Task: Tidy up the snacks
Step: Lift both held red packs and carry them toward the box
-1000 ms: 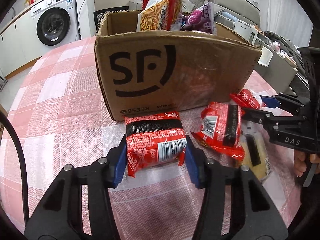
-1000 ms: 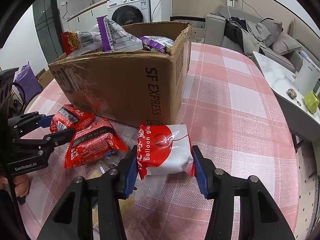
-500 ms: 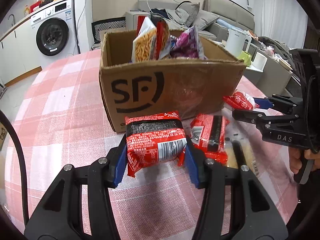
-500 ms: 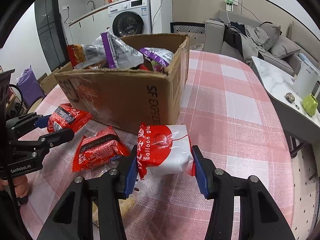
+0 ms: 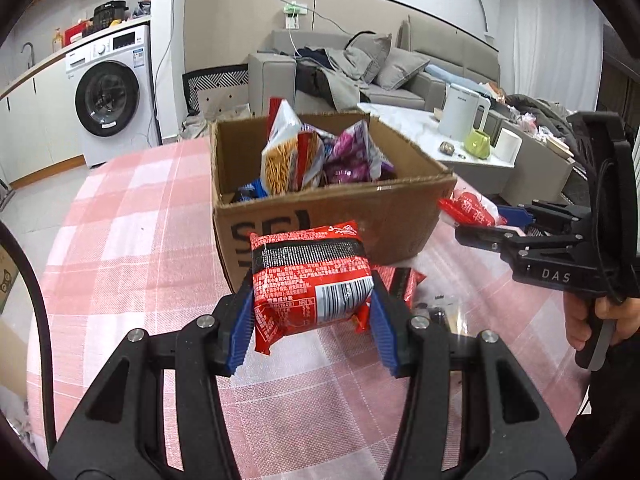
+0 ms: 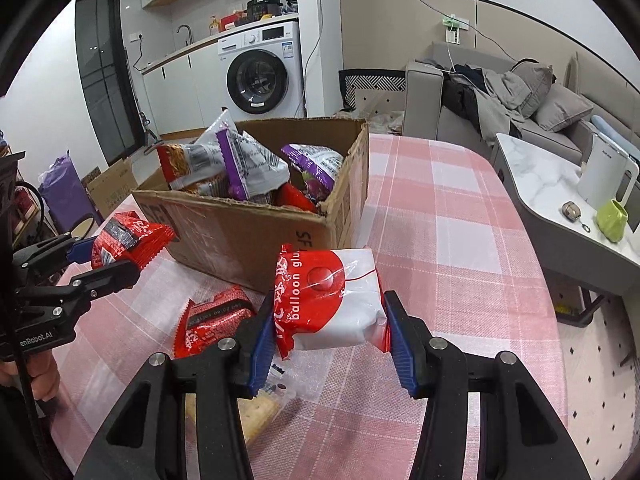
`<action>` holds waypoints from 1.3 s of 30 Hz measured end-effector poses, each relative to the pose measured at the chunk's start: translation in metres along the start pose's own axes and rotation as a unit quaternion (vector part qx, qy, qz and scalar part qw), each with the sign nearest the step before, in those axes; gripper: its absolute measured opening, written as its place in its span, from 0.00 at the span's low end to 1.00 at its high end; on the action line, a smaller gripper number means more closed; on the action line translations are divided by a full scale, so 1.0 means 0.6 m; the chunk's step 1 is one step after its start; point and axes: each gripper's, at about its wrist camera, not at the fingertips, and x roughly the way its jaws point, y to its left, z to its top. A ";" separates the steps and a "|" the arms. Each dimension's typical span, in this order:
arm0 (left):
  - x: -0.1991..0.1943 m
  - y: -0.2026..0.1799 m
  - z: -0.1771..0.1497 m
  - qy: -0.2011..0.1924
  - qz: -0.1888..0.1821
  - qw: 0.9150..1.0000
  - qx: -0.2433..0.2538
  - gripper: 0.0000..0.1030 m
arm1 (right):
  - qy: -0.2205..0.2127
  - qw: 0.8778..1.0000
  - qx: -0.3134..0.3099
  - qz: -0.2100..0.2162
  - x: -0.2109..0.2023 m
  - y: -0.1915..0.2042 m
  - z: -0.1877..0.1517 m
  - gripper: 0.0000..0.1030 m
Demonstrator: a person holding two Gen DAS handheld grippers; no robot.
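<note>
Fingers (image 5: 245,322) of each gripper pinch a packet, red (image 5: 310,280) left, white-red (image 6: 330,300) right, raised clear of the worktop (image 6: 440,240) for the box (image 5: 384,216).

Grippers, black with blue fingers: two, the left gripper (image 5: 311,312) and the right gripper (image 6: 328,340).
Brown cardboard box (image 6: 256,236), open-topped: one.
Red foil snack packets with a black band: two, one clamped (image 5: 310,280) and one lying on the counter (image 6: 214,318).
Red-and-white "balloon" plastic bag (image 6: 332,300): one.
Purple snack bags in the box (image 6: 316,164): at least two.
Noodle-print bag in the box (image 5: 282,156): one.
Pale cracker pack (image 6: 256,416): one.
Pink checked counter (image 6: 440,240): one.
</note>
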 end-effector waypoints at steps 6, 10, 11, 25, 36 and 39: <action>-0.050 0.007 0.010 -0.020 0.001 1.000 -0.005 0.47 | -0.015 1.000 -0.002 0.005 -0.023 0.010 0.005 0.50; -0.074 0.015 0.021 -0.029 0.007 1.000 -0.010 0.47 | -0.027 1.000 0.002 0.005 -0.035 0.010 0.011 0.50; -0.076 0.010 0.020 -0.030 0.009 0.999 -0.012 0.47 | -0.030 1.000 0.006 0.004 -0.037 0.009 0.013 0.50; -0.100 0.026 0.066 -0.057 0.018 0.998 -0.032 0.47 | -0.060 0.998 0.006 0.009 -0.051 0.026 0.041 0.50; -0.056 0.043 0.123 -0.066 0.040 0.996 -0.047 0.47 | -0.074 0.997 0.007 0.018 -0.029 0.038 0.086 0.50; -0.041 0.051 0.135 -0.066 0.043 0.996 -0.053 0.47 | -0.071 0.997 0.012 0.026 -0.015 0.034 0.097 0.50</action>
